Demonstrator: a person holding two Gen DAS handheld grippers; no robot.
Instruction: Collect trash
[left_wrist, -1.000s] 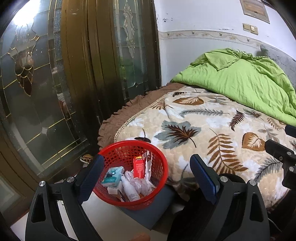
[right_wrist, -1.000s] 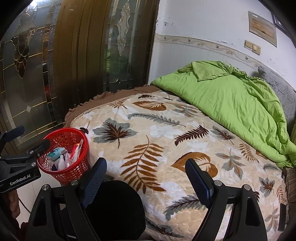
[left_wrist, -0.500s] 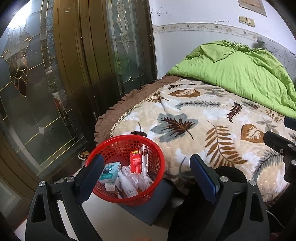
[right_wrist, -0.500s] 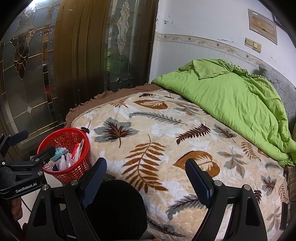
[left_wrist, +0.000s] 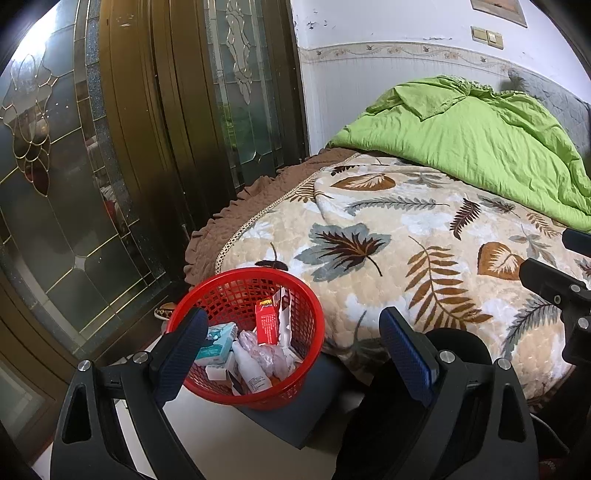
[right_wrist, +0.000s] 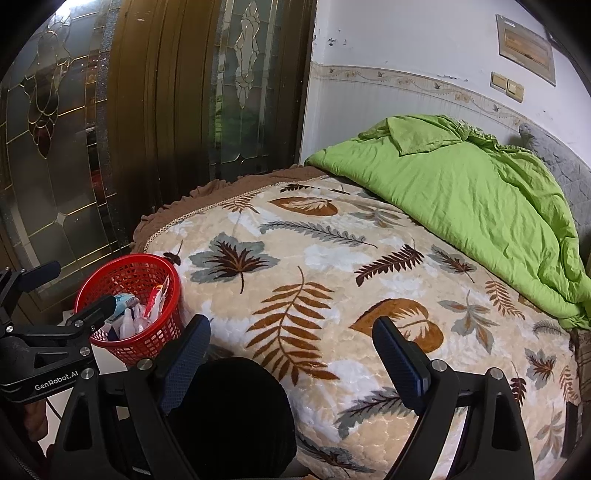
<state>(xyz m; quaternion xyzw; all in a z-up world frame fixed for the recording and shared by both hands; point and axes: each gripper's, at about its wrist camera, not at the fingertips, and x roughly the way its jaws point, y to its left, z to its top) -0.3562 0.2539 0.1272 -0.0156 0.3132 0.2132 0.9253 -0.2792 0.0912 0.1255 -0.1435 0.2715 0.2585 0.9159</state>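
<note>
1. Left gripper: fingers spread wide, nothing between them, held above and just this side of red basket.
2. Right gripper: fingers likewise spread and empty, aimed over leaf-print blanket.
3. Red basket parked on dark stand at bed corner, touching or just beside blanket edge; cannot tell which. Inside: red carton, teal tissue pack, white bottle, crumpled clear plastic.
4. No loose trash visible on blanket or green duvet; collection judged near done, or remainder out of frame.
5. Risk: basket looks light and sits near stand's edge; a low sweep by left finger could clip rim and tip contents onto floor.
6. Risk: tall carton and wrapper stand upright against wall; a nudge could flick them out.
7. Risk: the two grippers close together; crossing paths near basket could cause collision.
8. Risk: soft bedding could snag on a finger reaching low.
</note>
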